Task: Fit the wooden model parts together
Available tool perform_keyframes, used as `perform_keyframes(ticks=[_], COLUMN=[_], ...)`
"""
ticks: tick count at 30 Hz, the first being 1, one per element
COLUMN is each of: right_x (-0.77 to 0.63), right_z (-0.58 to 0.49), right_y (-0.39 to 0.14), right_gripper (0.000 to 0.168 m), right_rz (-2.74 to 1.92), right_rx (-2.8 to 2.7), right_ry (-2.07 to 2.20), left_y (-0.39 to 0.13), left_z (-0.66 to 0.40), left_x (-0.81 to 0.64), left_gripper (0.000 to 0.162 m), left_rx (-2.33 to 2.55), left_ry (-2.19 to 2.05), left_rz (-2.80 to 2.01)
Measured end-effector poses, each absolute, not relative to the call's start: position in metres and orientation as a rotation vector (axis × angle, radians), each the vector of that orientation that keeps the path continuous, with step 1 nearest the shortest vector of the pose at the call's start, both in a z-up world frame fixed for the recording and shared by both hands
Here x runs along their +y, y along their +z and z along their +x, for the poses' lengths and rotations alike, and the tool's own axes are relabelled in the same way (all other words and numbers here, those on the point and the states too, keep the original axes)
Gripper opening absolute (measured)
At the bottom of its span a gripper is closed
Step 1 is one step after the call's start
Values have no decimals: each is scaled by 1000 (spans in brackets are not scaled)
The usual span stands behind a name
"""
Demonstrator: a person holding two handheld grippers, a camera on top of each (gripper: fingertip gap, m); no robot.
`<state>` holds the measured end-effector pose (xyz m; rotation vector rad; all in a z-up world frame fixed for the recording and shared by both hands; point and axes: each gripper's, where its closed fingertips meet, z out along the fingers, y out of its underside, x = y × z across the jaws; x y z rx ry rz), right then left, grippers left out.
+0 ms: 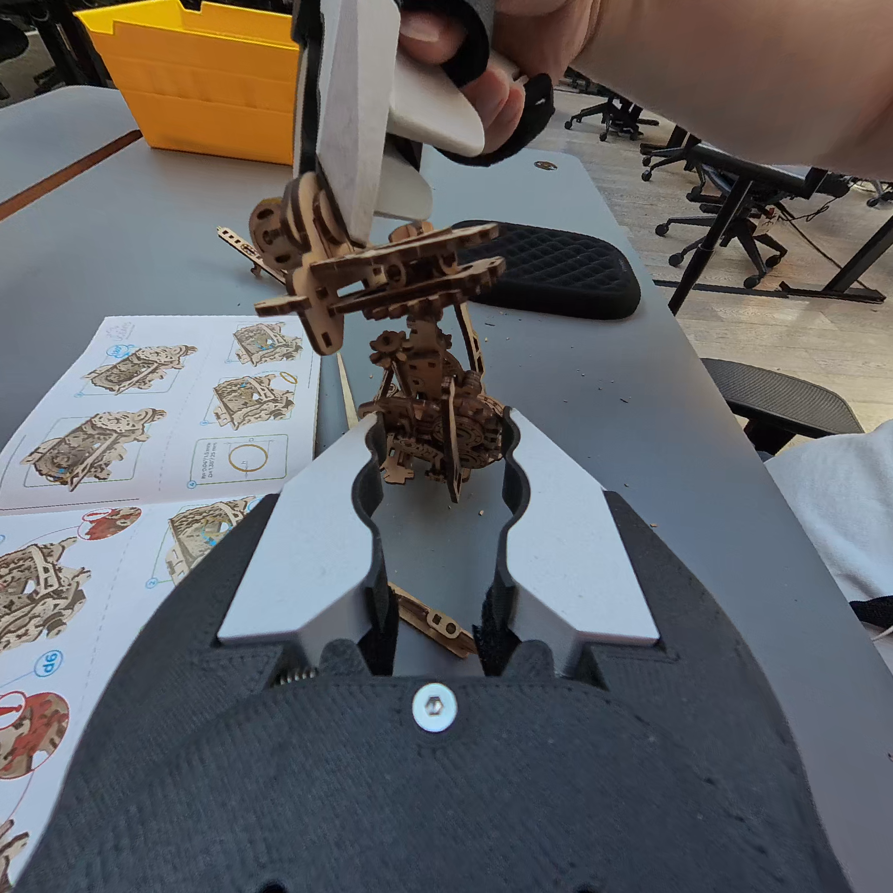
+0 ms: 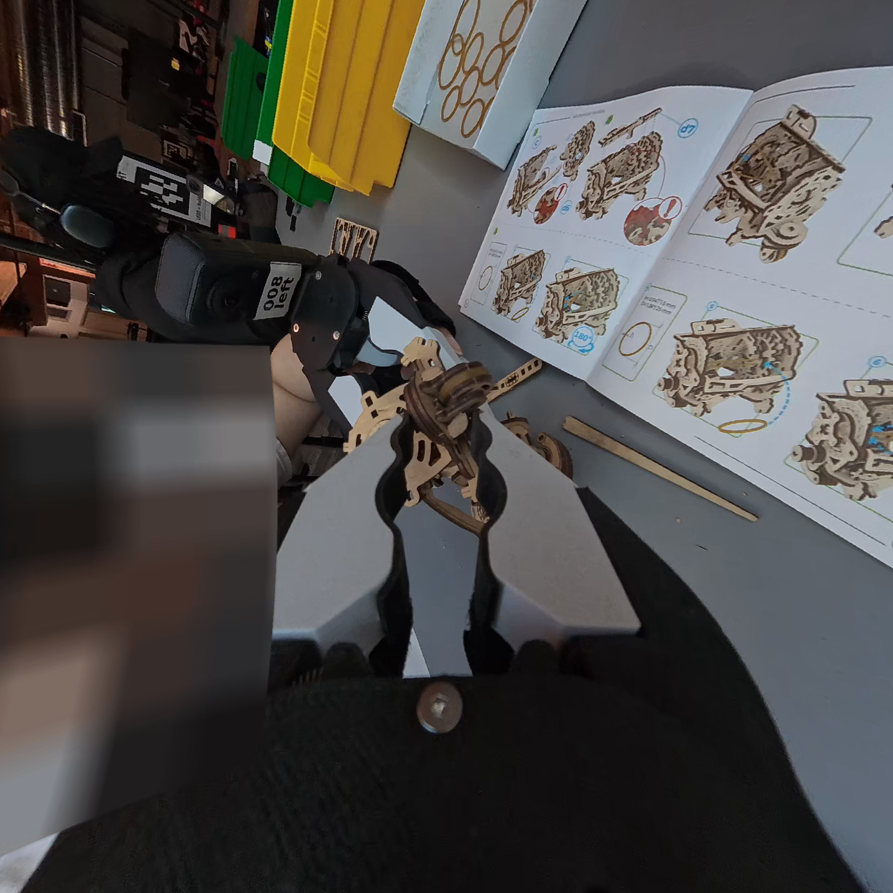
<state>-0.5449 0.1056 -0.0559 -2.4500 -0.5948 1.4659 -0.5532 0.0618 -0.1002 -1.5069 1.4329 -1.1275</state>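
The wooden model is in two joined sections. My left gripper is shut on its lower gear body, held just above the grey table. My right gripper comes down from above and is shut on the stacked wooden discs at the end of the upper frame. The right gripper also shows in the left wrist view, held by a hand. The frame sits tilted on top of the gear body. The left gripper shows beyond the model in the right wrist view.
An open instruction booklet lies left of the model. A yellow bin stands at the back, a black mesh pad behind the model. A loose wheel, a thin wooden stick and a box of rubber bands lie nearby. Left tips to right tips: about 6 cm.
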Motion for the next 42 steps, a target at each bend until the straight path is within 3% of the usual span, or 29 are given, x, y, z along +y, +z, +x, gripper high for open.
perform_keyframes(ticks=[13,42], right_x=[92,81], right_z=[-544,-557], right_y=[-60,-64], right_gripper=[21,21], right_rz=[-2457,-2343], right_rx=[-774,-901], right_ry=[1209,1128], left_y=[-106,-107], left_z=[-557,-558], left_x=[61,60], left_gripper=[46,45], left_rx=[1487,1508], left_ry=[-1093,-1071], left_rz=[-1504,-1480])
